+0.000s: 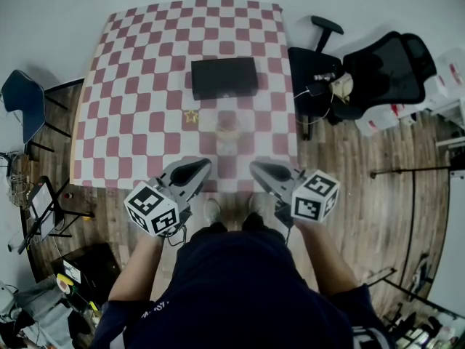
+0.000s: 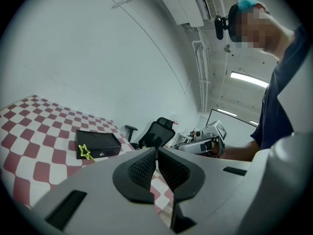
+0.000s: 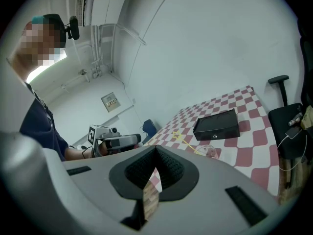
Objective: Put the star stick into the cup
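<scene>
The star stick (image 1: 191,116) has a yellow outline star on a thin rod. It lies flat on the red-and-white checked table (image 1: 131,86), just left of a clear cup (image 1: 227,127) that stands upright near the middle. Both grippers hover at the table's near edge, well short of both things. My left gripper (image 1: 200,167) is shut with nothing between its pads. My right gripper (image 1: 256,167) is also shut and empty. The left gripper view shows the star (image 2: 85,152) in front of the black box (image 2: 98,143). The right gripper view shows the star (image 3: 177,137) and the cup (image 3: 211,153).
A flat black box (image 1: 224,77) lies behind the cup and the star. Black office chairs (image 1: 385,71) stand right of the table and a blue chair (image 1: 22,104) left of it. Stands and clutter line the wooden floor (image 1: 363,217) on both sides.
</scene>
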A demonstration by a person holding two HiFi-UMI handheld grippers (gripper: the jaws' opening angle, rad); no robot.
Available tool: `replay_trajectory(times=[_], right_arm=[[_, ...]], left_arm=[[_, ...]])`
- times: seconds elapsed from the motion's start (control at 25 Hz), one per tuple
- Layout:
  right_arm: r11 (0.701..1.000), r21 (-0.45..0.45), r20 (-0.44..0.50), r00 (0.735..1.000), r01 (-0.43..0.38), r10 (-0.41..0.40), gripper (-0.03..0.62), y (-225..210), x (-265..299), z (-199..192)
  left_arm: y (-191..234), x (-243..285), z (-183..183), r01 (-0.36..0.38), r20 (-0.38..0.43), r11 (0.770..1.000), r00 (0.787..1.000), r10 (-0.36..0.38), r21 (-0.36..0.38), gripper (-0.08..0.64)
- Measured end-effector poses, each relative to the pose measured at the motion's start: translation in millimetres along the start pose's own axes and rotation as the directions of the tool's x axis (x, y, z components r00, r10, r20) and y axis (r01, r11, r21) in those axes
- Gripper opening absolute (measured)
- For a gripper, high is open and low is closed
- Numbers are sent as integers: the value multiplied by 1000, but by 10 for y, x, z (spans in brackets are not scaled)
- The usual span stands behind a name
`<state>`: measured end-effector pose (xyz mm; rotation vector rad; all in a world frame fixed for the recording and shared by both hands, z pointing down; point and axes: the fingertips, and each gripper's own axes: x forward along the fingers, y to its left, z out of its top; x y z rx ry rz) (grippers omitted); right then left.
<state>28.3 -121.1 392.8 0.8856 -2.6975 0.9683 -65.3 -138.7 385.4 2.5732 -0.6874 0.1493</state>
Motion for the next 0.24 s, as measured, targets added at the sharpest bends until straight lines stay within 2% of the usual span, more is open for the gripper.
replay_trajectory(times=[0.24], right_arm=[[1000, -6, -15, 1000, -1, 1, 14, -79, -21, -11]], left_arm=[[0, 81, 19, -2, 6, 1000, 1000, 2, -10, 41]])
